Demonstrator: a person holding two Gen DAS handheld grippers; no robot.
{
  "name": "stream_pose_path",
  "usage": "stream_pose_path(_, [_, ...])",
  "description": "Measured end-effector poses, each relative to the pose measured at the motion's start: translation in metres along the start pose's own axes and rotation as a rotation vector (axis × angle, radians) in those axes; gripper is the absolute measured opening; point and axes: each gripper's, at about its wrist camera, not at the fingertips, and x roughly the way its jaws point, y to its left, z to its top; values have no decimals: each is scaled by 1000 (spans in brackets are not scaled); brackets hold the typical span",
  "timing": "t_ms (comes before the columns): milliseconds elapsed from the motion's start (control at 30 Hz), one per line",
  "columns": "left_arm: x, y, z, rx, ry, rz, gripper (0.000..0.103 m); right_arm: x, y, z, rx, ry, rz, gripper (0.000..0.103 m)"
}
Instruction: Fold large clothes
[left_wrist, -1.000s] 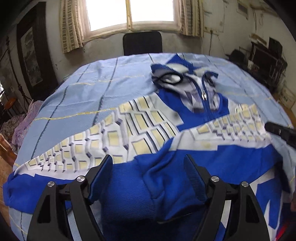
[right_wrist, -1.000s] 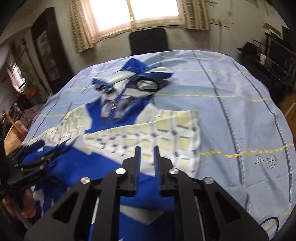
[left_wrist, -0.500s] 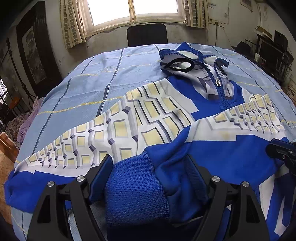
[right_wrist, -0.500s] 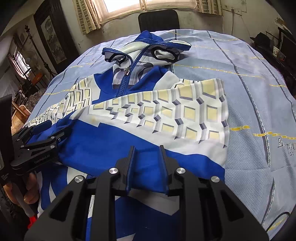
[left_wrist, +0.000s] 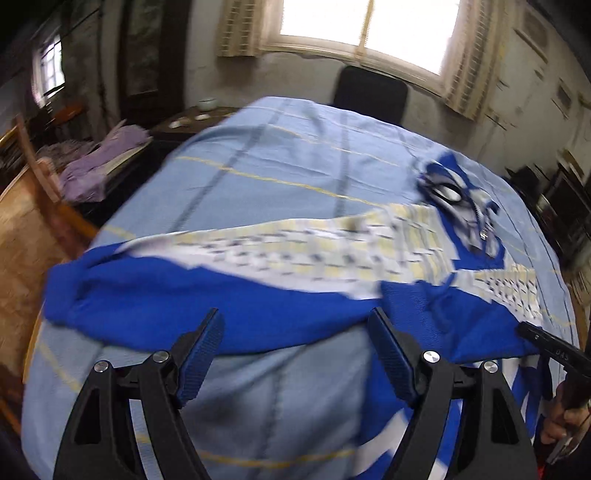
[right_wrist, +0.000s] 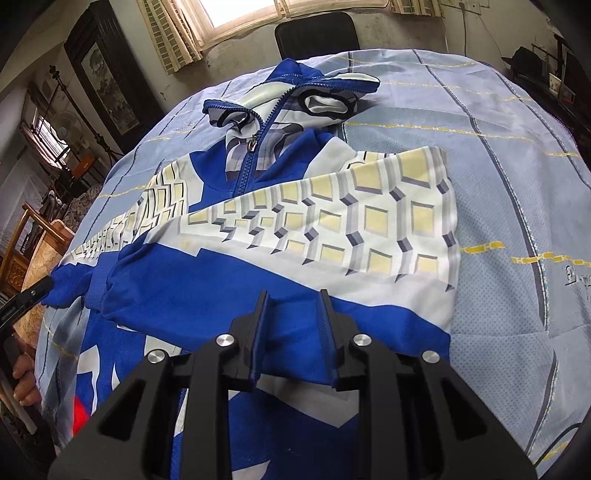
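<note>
Left wrist view, motion-blurred: the left gripper (left_wrist: 295, 350) hangs with jaws spread wide and nothing between them, above a pale blue bedsheet (left_wrist: 280, 158); the blue-and-white jacket (left_wrist: 258, 288) stretches across the bed just beyond its fingertips. Right wrist view: the right gripper (right_wrist: 294, 325) stands slightly parted over the jacket's blue folded sleeve at the near edge; whether it pinches the cloth cannot be told. A black chair (right_wrist: 314, 31) stands at the far side.

Jacket on the bed

The zip-up jacket (right_wrist: 295, 229) lies on the bedsheet (right_wrist: 498, 166), hood at the far end, sleeves folded across it. A chair (right_wrist: 316, 31) stands behind the bed.
</note>
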Motion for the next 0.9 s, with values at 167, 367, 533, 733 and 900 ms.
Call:
stream_pose_path(167, [-7,67,-8,-165,29,83,79,0,-2,0,16,1,10,26])
stream_pose_path(367, [-1,104,-22,-286,68,71,78,-2,-6,0,37,3,24,26])
stream_pose_path(533, [12,108,-11,-339,47,50,78,-2,-3,-1,19,-2,14,29])
stream_pose_path(733, [29,108,1,-389,38,116,76,-10,-12,3,71,-34,-5,29])
stream_pose_path(900, [31,106,5,-371,39,128,31,-31,-22,8,117,-105,1,31])
